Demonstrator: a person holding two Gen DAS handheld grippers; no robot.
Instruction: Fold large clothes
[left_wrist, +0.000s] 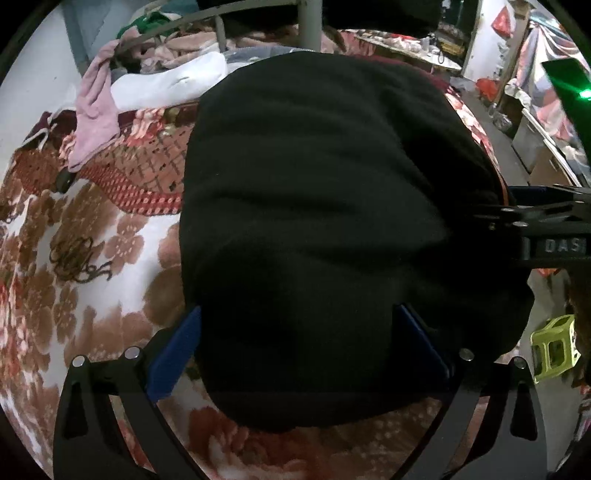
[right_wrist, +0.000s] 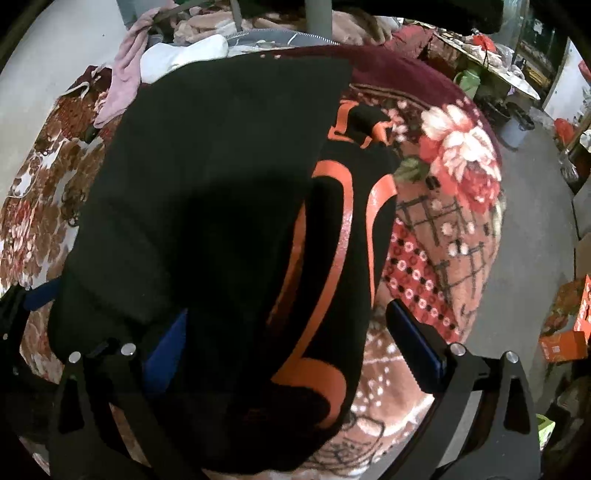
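Blue-padded fingers (left_wrist: 173, 358) of the left gripper (left_wrist: 295, 354) stand spread wide, released, straddling the near edge of a black garment (left_wrist: 325, 206) spread on a floral blanket (left_wrist: 85, 280). The right gripper (right_wrist: 291, 354) is likewise parted, unclenched, over the garment's orange-printed side. Pink and white clothes (left_wrist: 147, 88) are heaped beyond.

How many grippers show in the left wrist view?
2. The left gripper at the bottom, fingers open around the black garment; the right gripper enters from the right edge, fingertips hidden by fabric.
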